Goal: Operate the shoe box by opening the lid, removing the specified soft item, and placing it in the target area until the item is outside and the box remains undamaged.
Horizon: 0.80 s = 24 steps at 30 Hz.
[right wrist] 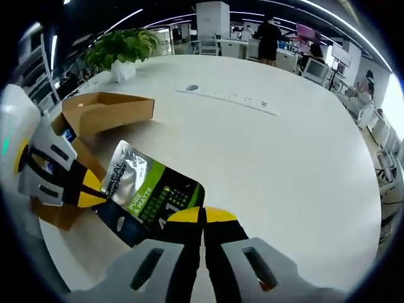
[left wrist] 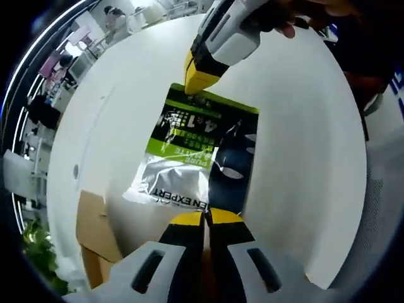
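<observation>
Holding one end each, the left gripper [left wrist: 205, 218] and right gripper [right wrist: 202, 214] are both clamped on the pouch [left wrist: 199, 158]. It stretches long between them above the desk [right wrist: 271, 151], outside the box [right wrist: 104, 110].

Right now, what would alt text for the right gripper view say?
A flat silver, green and dark pouch is pinched at opposite ends by two yellow-tipped grippers, right and left, above a white table. An open brown cardboard box sits behind.

Right gripper [right wrist: 203, 214] clamping sachet [right wrist: 148, 189], left gripper [right wrist: 88, 189] gripping opposite end, cardboard box [right wrist: 104, 113] behind
</observation>
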{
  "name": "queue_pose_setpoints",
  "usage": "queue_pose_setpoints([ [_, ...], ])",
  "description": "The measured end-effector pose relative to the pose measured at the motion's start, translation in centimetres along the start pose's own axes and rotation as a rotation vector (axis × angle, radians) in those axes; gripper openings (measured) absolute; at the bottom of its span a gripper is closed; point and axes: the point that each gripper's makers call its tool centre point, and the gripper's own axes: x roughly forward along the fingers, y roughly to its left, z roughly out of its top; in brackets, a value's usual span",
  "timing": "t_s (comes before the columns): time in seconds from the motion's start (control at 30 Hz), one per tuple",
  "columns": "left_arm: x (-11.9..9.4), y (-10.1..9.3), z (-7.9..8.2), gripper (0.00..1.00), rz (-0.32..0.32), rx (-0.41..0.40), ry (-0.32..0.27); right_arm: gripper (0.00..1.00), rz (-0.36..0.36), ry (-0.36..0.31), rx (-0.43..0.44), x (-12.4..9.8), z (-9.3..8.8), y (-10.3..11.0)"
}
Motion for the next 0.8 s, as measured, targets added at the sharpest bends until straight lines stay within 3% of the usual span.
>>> queue_pose_setpoints([
  [0.37, 1.2, -0.1, -0.5, 0.0, -0.004, 0.035, 0.027, 0.0, 0.009, -0.002, -0.001, 1.3, -0.5, -0.1],
  [0.8, 0.8, 0.1, -0.5, 0.01, 0.008, 0.041, 0.027, 0.01, 0.001, 0.011, -0.012, 2.2, -1.0, -0.4],
])
